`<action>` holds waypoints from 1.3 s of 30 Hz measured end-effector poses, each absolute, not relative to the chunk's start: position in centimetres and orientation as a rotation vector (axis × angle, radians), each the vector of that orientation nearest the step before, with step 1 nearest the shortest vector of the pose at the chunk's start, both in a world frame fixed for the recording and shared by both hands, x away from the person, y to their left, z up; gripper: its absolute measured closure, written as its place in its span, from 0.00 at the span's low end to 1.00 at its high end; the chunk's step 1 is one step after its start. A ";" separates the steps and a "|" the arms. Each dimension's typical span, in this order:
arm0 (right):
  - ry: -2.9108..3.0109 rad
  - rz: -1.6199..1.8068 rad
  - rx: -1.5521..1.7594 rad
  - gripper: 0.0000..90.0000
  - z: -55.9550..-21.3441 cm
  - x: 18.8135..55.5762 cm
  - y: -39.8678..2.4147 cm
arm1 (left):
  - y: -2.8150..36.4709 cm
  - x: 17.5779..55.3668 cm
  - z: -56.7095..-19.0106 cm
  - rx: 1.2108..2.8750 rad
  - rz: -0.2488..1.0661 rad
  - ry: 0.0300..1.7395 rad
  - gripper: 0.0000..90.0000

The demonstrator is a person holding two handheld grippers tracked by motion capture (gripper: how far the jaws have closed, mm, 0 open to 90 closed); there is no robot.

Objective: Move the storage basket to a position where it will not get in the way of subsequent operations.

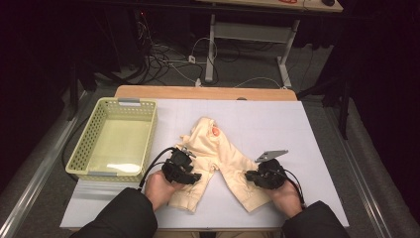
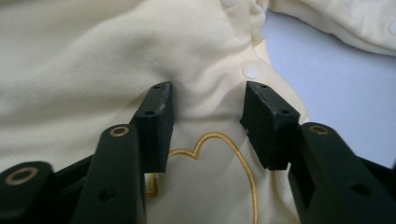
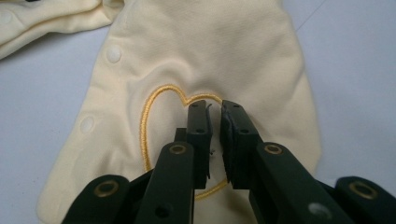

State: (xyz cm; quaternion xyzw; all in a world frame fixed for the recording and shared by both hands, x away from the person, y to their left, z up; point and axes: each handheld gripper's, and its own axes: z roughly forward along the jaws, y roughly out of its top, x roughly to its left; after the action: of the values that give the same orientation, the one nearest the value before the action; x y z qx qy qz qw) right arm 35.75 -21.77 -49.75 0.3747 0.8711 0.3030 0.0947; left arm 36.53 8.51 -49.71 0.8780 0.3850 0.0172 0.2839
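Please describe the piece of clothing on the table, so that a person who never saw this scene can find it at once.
On the pale grey table, right of the yellow-green basket, lies a cream baby garment with its two legs spread toward the person. It is the one soft thing there; white snap buttons and a gold embroidered heart outline on each leg set it apart.

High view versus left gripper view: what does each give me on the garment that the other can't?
High view alone: the yellow basket left of the cream baby garment, both legs spread on the table, and the right claw on the other leg. Left gripper view alone: the gold embroidered outline and white snap buttons, with cloth bunched between open jaws. Both: the left claw at one leg.
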 end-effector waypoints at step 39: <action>2.398 0.974 1.177 0.86 -46.5 41.4 -19.7 | 12.2 34.3 -48.6 2.197 0.150 1.022 0.56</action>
State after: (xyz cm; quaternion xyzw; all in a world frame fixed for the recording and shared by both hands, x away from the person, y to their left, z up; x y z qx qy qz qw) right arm 41.38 -19.68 -46.50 0.4095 0.8339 0.3389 0.1487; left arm 34.29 12.22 -48.63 0.8479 0.3944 0.0579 0.3496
